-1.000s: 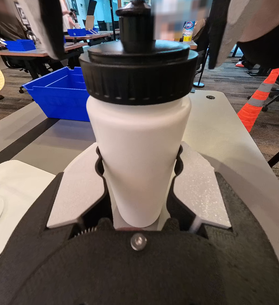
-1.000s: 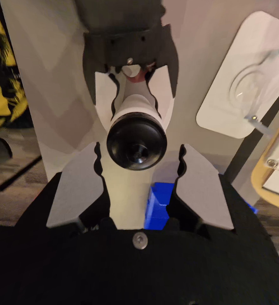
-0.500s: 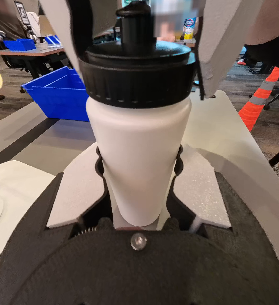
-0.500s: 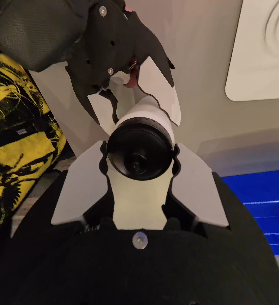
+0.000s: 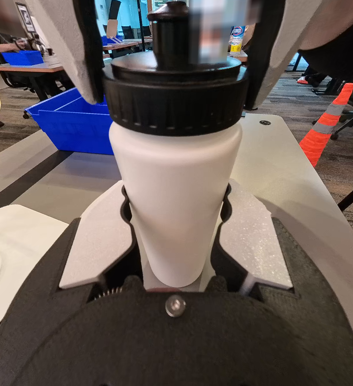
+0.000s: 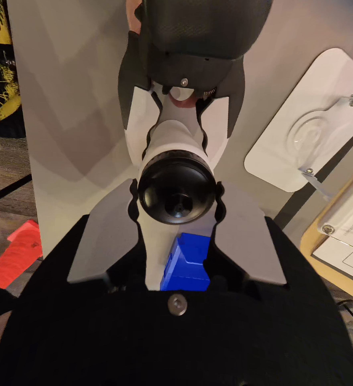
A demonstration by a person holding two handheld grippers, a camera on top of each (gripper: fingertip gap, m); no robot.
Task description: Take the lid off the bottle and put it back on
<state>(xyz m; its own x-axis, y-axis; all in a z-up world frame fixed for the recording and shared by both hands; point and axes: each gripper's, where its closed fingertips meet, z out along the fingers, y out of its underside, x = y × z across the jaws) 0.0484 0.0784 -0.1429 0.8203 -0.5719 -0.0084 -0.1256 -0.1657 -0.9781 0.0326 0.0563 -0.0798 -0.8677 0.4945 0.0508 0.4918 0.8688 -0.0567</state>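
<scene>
1. grey table (image 5: 275, 167) in an open office, with a blue bin (image 5: 71, 125) at the far left and an orange cone (image 5: 325, 125) on the floor at right.
2. left gripper (image 5: 175, 208) – closed around the lower body of the white bottle (image 5: 175, 188), holding it upright above the table.
3. right gripper (image 6: 176, 200) comes from above; its fingers (image 6: 238, 234) sit closed against both sides of the black lid (image 6: 176, 198), which is on the bottle.
4. judgement – unscrewing is the step in hand: keep the bottle steady, turn the lid about its axis, lift only once free.
</scene>
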